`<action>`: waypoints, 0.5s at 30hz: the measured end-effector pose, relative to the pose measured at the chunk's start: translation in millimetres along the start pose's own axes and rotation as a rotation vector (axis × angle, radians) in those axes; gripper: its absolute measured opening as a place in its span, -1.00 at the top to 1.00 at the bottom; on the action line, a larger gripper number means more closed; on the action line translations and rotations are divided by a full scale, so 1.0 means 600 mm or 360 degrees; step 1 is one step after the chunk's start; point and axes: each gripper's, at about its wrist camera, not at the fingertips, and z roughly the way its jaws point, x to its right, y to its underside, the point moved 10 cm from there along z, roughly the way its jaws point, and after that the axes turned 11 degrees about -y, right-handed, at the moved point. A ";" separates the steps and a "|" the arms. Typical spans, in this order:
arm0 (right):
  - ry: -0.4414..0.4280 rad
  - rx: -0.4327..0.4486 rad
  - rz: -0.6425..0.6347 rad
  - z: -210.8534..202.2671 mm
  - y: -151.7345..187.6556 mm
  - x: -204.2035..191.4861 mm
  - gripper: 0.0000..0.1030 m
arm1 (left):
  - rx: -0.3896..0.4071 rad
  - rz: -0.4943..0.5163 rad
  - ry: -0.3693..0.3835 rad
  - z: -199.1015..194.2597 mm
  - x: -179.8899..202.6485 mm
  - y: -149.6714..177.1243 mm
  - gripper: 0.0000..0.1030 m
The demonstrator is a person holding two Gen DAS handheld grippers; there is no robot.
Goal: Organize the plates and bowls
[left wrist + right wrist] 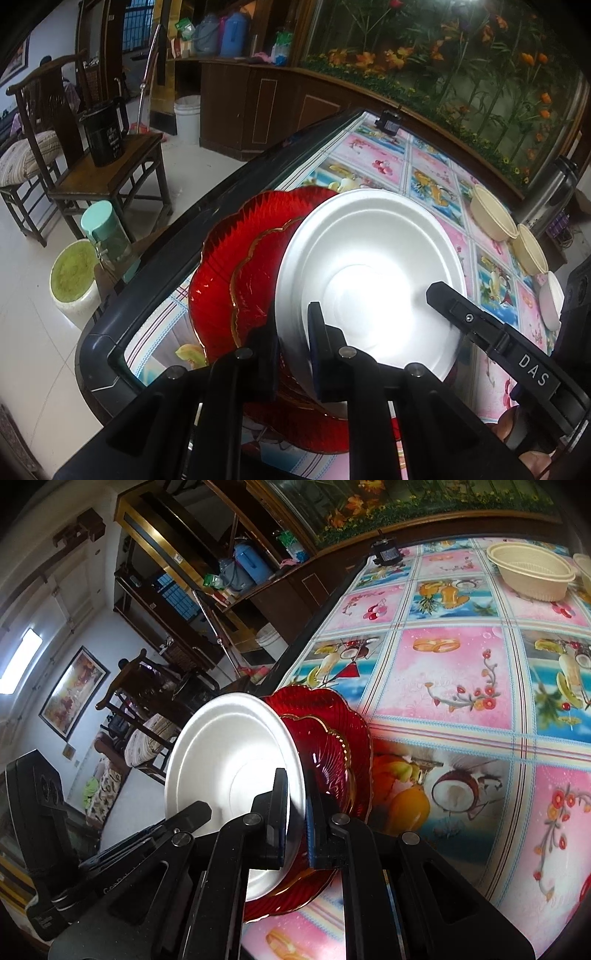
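Left wrist view: left tool (295,332) clamped on near rim of white plate (369,273), one finger behind the rim, one on the concave face. Plate tilted up over two nested red glass plates, larger red plate (218,266) under smaller gold-rimmed red plate (255,280), stack sitting near the bench (436,170) edge closest to the chairs. Likely mid-placement onto the stack, big-to-small sorting. Right tool (461,314) visible as one black arm reaching over plate's face from the right; its grip hidden here. Two beige bowls (491,214) and a small white bowl (552,302) along far-right bench edge, well apart from stack, partly cut off. Plate centre blown out by glare.

Right wrist view: right tool (295,805) closed on white plate (236,753) rim, fingers either side, plate nearly on edge, leaning against the red plates (332,738). Two-handed hold probably for steadying a light, flimsy-looking plate. Left tool (192,812) tip only at lower left. Beige bowl (532,572) at far bench edge. Contact between white plate and red stack hidden behind fingers; cannot tell if resting or held clear.
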 end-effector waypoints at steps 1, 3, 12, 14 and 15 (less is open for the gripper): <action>-0.0004 0.0002 -0.0008 0.002 0.000 0.000 0.84 | -0.0003 -0.0003 -0.0008 0.002 -0.001 0.000 0.73; -0.0012 0.0003 -0.0015 0.006 0.000 0.002 0.84 | -0.0005 0.0002 -0.0018 0.007 -0.002 -0.001 0.73; -0.0005 0.0007 -0.0045 0.013 -0.002 0.005 0.84 | -0.0050 0.0008 -0.0065 0.031 -0.003 0.001 0.72; 0.0016 0.0007 -0.0073 0.014 -0.001 0.003 0.84 | -0.0060 0.0012 -0.0078 0.035 -0.004 0.003 0.71; 0.0027 0.0006 -0.0086 0.014 -0.001 0.002 0.84 | -0.0061 0.0015 -0.0087 0.036 -0.004 0.003 0.71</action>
